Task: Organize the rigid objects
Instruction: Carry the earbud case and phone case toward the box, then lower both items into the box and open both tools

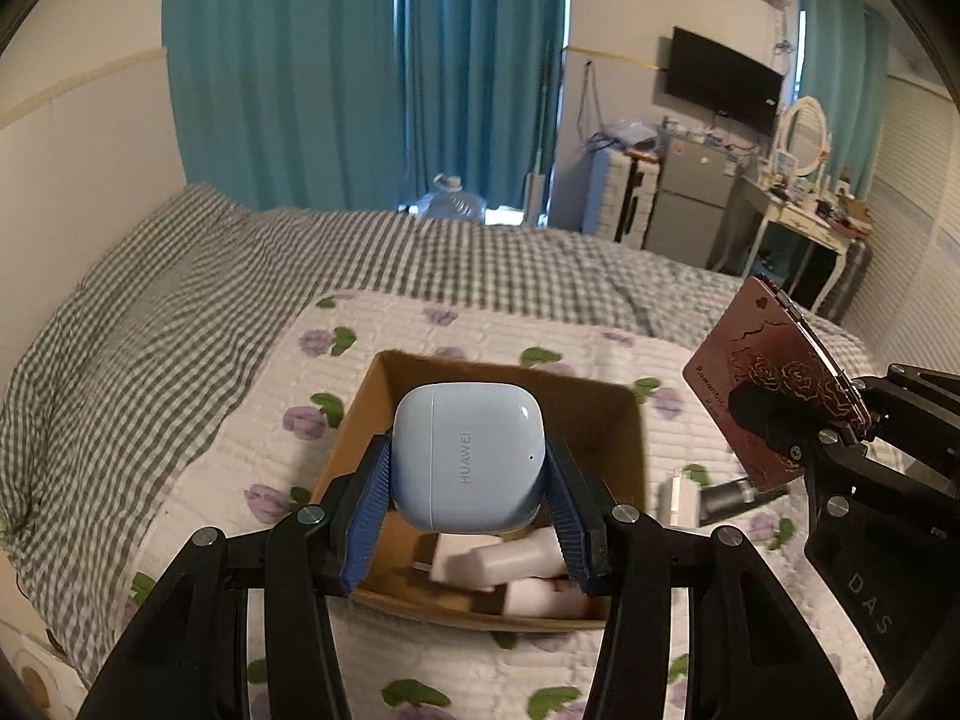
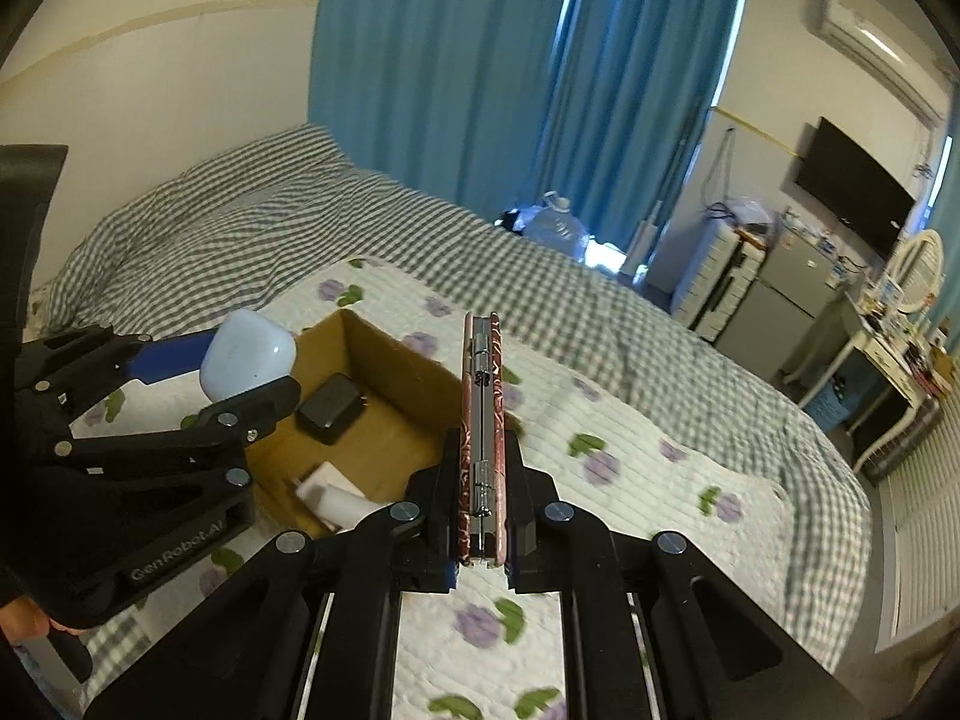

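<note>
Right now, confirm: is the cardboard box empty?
No, the cardboard box already holds a black charger and white bottles.

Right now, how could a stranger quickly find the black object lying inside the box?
On the flowered quilt sits an open cardboard box. The black charger lies flat on the box floor, near its far corner. Its neighbours in the box are white; it alone is dark.

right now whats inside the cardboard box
In the cardboard box: a black block and white containers. The earbud case in the left gripper hides part of the floor.
</note>
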